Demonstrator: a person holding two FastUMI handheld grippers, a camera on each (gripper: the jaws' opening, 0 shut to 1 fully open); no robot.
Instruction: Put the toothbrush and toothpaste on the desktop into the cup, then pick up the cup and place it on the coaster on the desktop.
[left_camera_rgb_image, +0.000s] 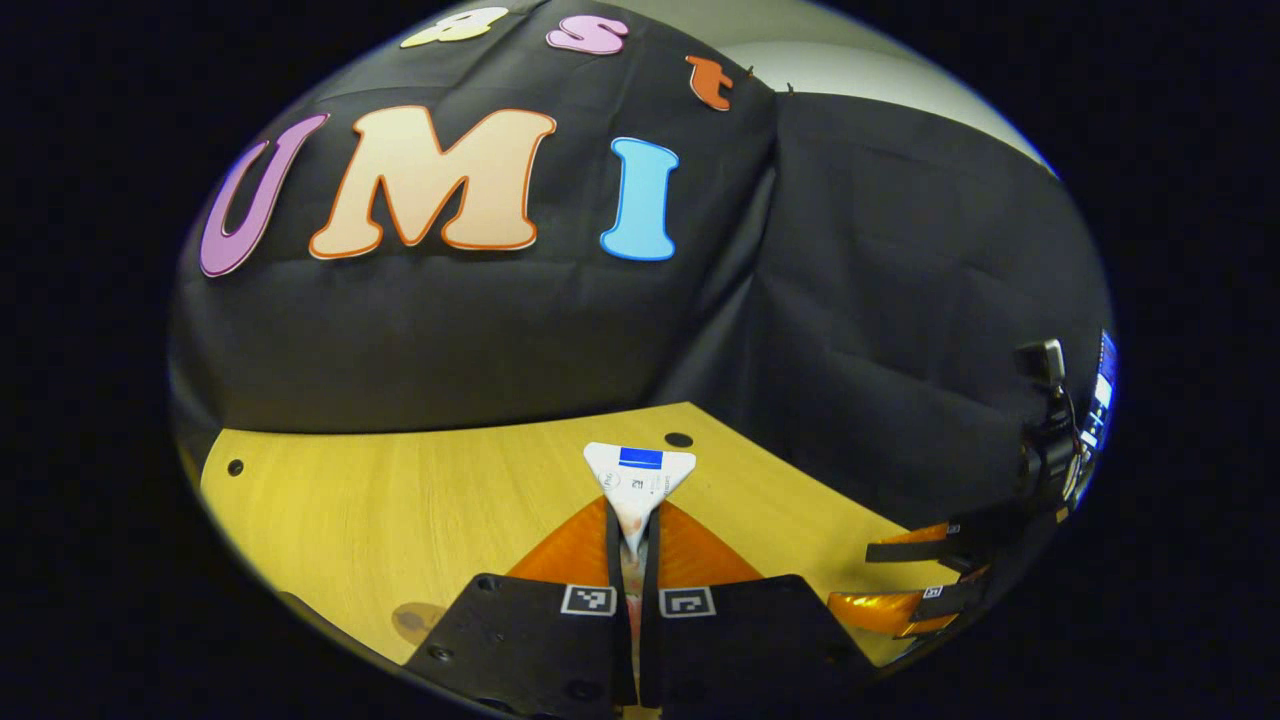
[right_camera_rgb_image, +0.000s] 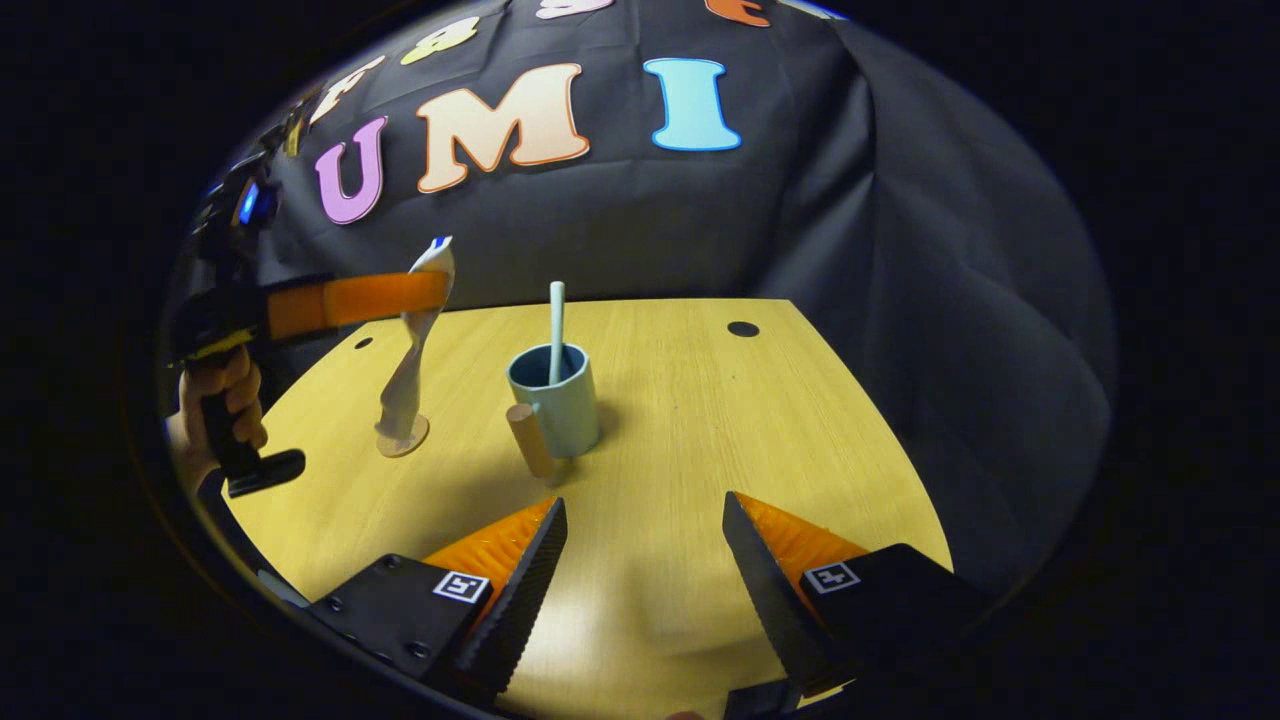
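Toothpaste (right_camera_rgb_image: 412, 340) in left gripper (left_camera_rgb_image: 632, 560) (upright)

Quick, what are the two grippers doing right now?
Left gripper: shut on the white toothpaste tube, held upright above the table.
Right gripper: open, holding nothing.

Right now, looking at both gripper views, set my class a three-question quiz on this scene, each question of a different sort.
1. True or false: the toothbrush already stands in the cup.
2. Which tongs hold the toothpaste? A) left B) right C) neither
3. Fill in: the right tongs are ____.

Key: 1 true. 2 A: the left tongs pinch the tube near its flat end, cap down over the desk. 3 open, holding nothing.
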